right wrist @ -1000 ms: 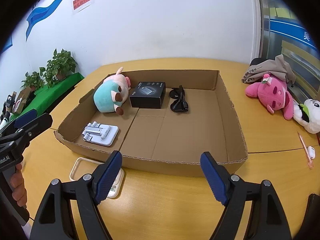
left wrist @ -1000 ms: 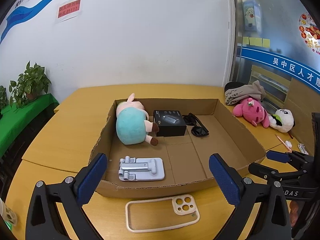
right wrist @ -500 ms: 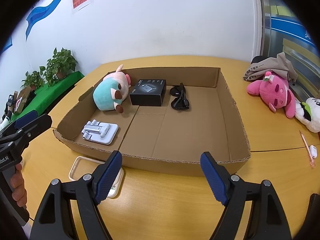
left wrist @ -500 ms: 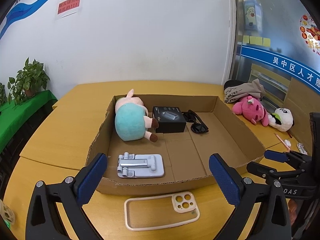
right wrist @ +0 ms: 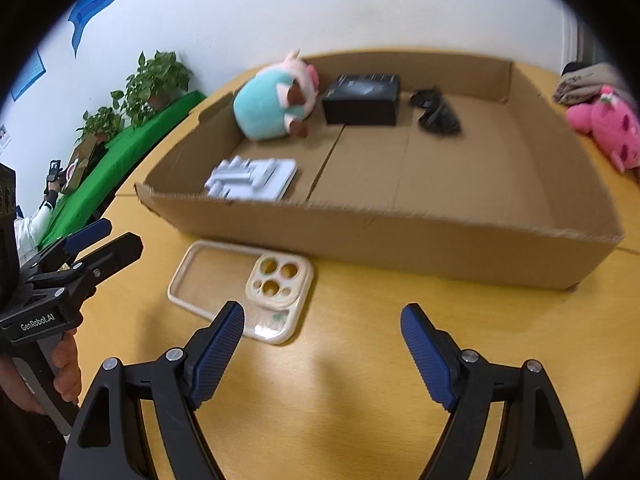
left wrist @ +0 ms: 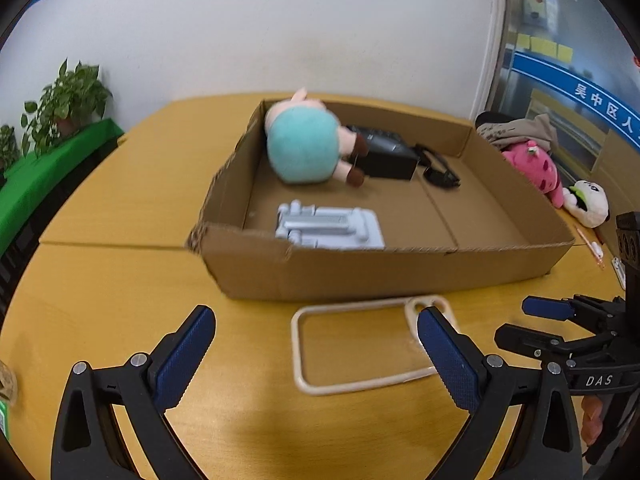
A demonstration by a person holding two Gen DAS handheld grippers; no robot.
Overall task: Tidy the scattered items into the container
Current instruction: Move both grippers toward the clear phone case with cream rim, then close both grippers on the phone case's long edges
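Cream phone case [right wrist: 244, 286] lies flat just before the cardboard box [right wrist: 400, 236], long axis along its wall; both the left gripper [left wrist: 316, 354] and the right gripper [right wrist: 322, 350] are wide, empty, the left more centred.

both tools [left wrist: 316, 354] [right wrist: 322, 354] have dropped closer to the phone case [right wrist: 244, 288].

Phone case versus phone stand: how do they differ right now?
The phone case lies on the table outside the cardboard box; the phone stand lies inside it. The phone case is a cream, see-through frame; the phone stand is solid pale grey. Both lie flat, ungripped.
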